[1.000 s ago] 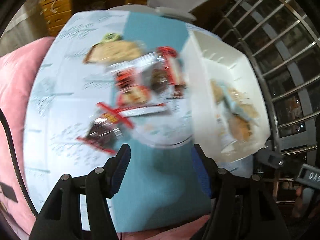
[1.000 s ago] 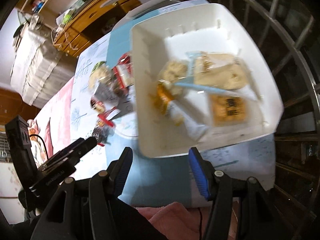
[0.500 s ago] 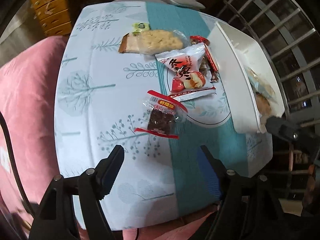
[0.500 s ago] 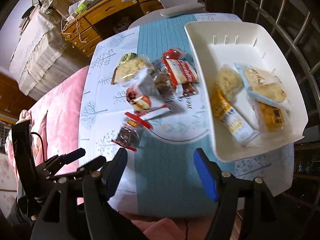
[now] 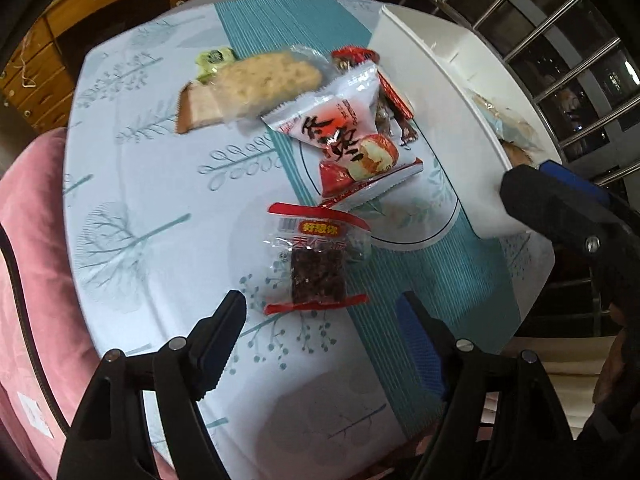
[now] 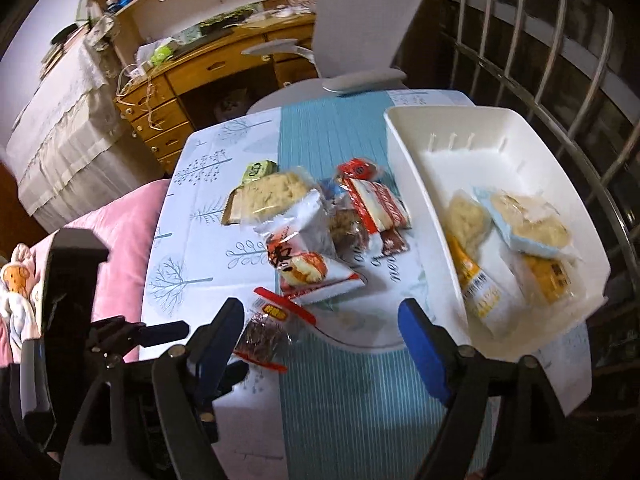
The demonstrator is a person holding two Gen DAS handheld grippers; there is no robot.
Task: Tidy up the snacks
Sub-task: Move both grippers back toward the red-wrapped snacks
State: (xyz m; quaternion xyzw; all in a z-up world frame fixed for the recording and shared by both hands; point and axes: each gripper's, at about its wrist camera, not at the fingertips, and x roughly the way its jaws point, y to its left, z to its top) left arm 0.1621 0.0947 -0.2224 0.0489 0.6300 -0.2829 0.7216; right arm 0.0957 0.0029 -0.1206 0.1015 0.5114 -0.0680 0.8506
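Left gripper hangs over the tablecloth with jaws apart and nothing between them; a clear packet of dark dried fruit lies just ahead of its fingertips. Right gripper has just been opening, jaws wide and empty. Loose snacks lie piled beside the white tray, which holds several wrapped pastries.
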